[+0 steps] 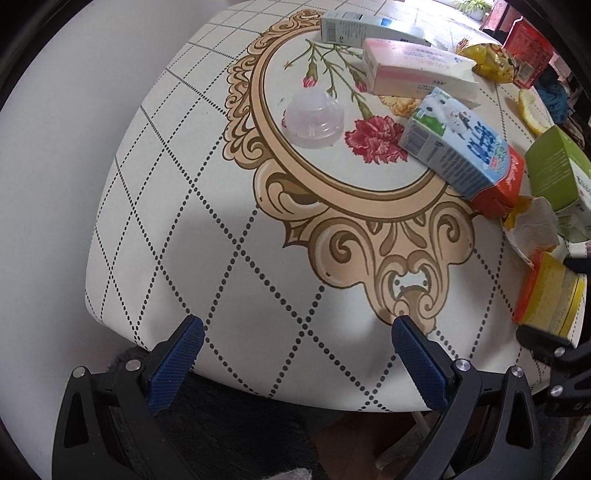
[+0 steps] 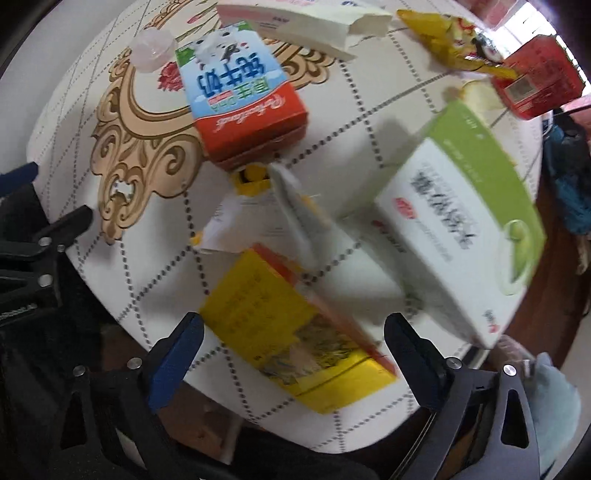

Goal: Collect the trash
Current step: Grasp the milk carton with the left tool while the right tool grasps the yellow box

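Observation:
Trash lies on a round patterned table [image 1: 207, 229]. In the left wrist view I see a clear plastic lid [image 1: 314, 120], a blue and red milk carton [image 1: 461, 147], a pink box [image 1: 413, 66] and a yellow box [image 1: 550, 295]. My left gripper [image 1: 295, 332] is open and empty over the table's near edge. In the right wrist view the yellow box [image 2: 291, 332] lies between the fingers of my open right gripper [image 2: 291, 328]. Beyond it are crumpled paper [image 2: 266, 218], the milk carton [image 2: 236, 96] and a green and white box [image 2: 465, 221].
A yellow snack bag [image 2: 450, 44] and a red box [image 2: 539, 85] lie at the far side. A white and blue box [image 1: 354, 27] sits at the back. The right gripper [image 1: 554, 350] shows at the left view's right edge. The floor lies below the table edge.

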